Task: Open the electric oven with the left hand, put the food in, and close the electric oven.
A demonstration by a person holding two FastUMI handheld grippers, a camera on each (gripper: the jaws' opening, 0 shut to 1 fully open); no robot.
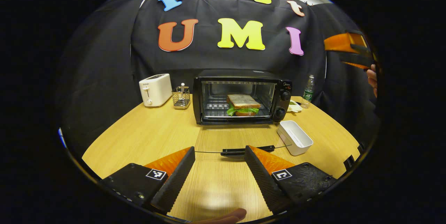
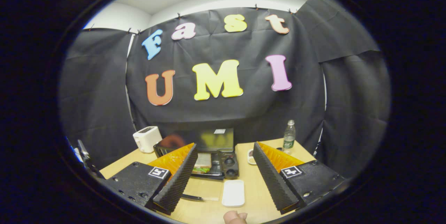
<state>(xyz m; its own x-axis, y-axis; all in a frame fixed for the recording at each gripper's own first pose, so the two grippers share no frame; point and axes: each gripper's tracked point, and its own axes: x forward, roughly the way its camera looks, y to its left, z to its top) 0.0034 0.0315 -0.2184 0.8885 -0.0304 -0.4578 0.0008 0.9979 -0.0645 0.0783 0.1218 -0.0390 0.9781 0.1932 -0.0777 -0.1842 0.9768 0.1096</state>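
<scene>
The black electric oven (image 1: pixel 278 88) stands at the back of the wooden table (image 1: pixel 146 137). Its glass door lies open and flat toward me, handle (image 1: pixel 247 152) at the near edge. A sandwich (image 1: pixel 243 105) with toast and lettuce rests on the rack inside. My left gripper (image 1: pixel 219 150) hovers open just short of the handle, nothing between its fingers. The right gripper (image 1: pixel 350 49) hangs high at the right, held by a hand (image 1: pixel 372 77). In the right gripper view, my right gripper (image 2: pixel 224 147) is open and empty, well above the oven (image 2: pixel 212 140) and sandwich (image 2: pixel 202 163).
An empty white tray (image 1: pixel 294 137) lies right of the open door, also seen as the tray (image 2: pixel 233 192) from above. A white toaster (image 1: pixel 155 90) and a wire basket (image 1: pixel 181 97) stand left of the oven. A water bottle (image 1: pixel 307 91) and a small dish (image 1: pixel 294 106) sit right of it.
</scene>
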